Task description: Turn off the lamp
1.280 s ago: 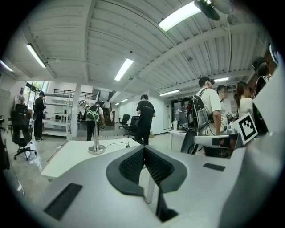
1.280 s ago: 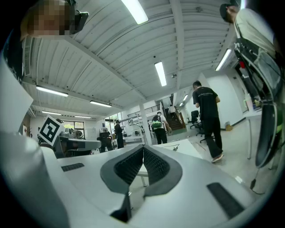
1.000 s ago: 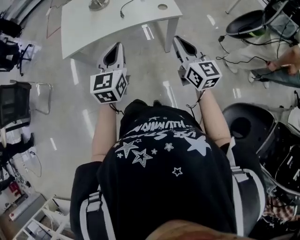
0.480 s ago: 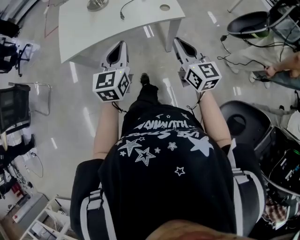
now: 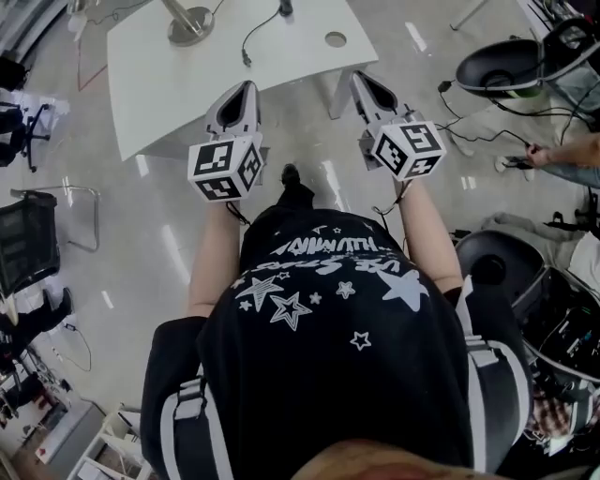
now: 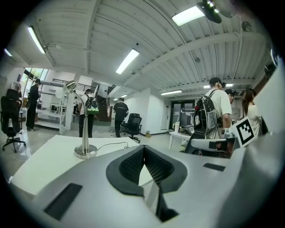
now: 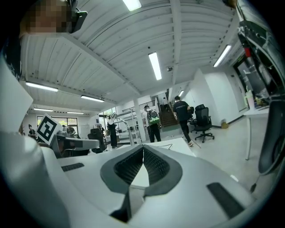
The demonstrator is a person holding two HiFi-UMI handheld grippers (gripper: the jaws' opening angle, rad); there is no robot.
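The lamp stands on the white table (image 5: 159, 84) ahead of me; its round metal base (image 5: 190, 23) shows at the top edge of the head view, with a black cable (image 5: 251, 28) running right from it. In the left gripper view the lamp's base (image 6: 85, 151) sits on the tabletop and its head (image 6: 70, 85) hangs above. My left gripper (image 5: 242, 90) and right gripper (image 5: 362, 81) are held level side by side at the table's near edge, short of the lamp. Both are shut with nothing between the pads (image 6: 133, 164). The right gripper view shows the lamp head (image 7: 113, 116) far off.
A round cable hole (image 5: 336, 39) sits in the table's right part. To the right are a black office chair (image 5: 506, 52), floor cables (image 5: 478, 131) and a person's arm (image 5: 572, 148). A metal chair frame (image 5: 82, 202) stands at the left. Several people (image 6: 119, 113) stand beyond the table.
I have walked towards the table: it and the lamp base have slid down into the head view. Both grippers stay shut and now overlap the table's near edge.
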